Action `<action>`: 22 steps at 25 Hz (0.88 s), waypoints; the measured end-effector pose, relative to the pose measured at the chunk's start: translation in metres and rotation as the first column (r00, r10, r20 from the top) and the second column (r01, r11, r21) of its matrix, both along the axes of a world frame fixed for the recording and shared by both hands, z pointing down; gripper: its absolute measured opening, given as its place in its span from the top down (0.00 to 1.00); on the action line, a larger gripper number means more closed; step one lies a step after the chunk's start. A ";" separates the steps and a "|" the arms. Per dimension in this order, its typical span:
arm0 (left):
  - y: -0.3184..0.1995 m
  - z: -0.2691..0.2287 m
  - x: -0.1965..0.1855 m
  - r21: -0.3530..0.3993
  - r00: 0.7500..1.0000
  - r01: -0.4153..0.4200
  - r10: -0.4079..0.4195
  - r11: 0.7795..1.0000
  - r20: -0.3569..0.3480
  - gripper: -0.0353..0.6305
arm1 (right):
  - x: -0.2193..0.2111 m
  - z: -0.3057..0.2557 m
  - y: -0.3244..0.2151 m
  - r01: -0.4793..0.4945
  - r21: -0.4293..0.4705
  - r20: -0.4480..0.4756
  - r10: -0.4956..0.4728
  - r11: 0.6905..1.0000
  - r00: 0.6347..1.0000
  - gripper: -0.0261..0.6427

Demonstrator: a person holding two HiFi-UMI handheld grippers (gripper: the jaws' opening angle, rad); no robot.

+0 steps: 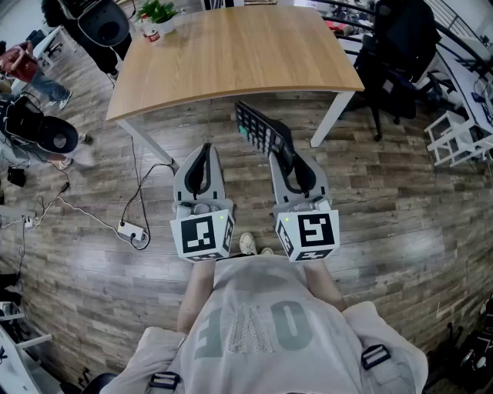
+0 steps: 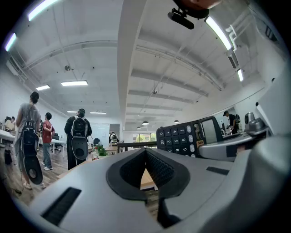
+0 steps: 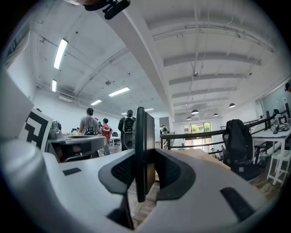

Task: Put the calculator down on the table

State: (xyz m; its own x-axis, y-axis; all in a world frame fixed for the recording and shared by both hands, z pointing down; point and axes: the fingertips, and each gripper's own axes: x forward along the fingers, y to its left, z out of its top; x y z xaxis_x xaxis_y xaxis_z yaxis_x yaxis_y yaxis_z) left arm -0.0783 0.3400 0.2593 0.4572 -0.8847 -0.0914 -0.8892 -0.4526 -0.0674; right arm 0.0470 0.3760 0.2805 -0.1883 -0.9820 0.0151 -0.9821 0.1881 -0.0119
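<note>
A black calculator (image 1: 260, 129) is clamped edge-on between the jaws of my right gripper (image 1: 280, 151), keys facing left. It hangs in the air just short of the near edge of the wooden table (image 1: 231, 54). In the right gripper view the calculator (image 3: 144, 136) stands as a thin upright slab between the pads. Its keypad and screen (image 2: 188, 136) show at the right of the left gripper view. My left gripper (image 1: 206, 148) is held level beside the right one, shut with nothing in it; a sliver of table (image 2: 146, 178) shows through its jaws.
A potted plant and a bottle (image 1: 156, 17) stand at the table's far left corner. A black chair draped with a jacket (image 1: 400, 46) and white racks (image 1: 456, 137) are to the right. A power strip with cables (image 1: 132, 232) lies on the wood floor. People (image 2: 78, 136) stand at left.
</note>
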 end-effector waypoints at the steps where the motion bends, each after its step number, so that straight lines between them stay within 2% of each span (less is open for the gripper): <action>1: -0.001 0.001 -0.001 0.001 1.000 0.001 -0.001 1.000 0.001 0.93 | 0.000 0.001 -0.002 -0.001 0.000 0.001 0.001 1.000 1.000 0.79; 17: -0.030 0.004 -0.016 0.016 0.999 0.023 -0.024 1.000 0.021 0.93 | -0.006 0.005 -0.023 0.007 0.000 0.023 -0.007 1.000 1.000 0.79; 22: -0.042 0.009 -0.037 0.016 0.999 0.048 -0.048 0.999 0.009 0.93 | -0.011 0.007 -0.035 -0.004 0.002 0.007 0.004 1.000 1.000 0.79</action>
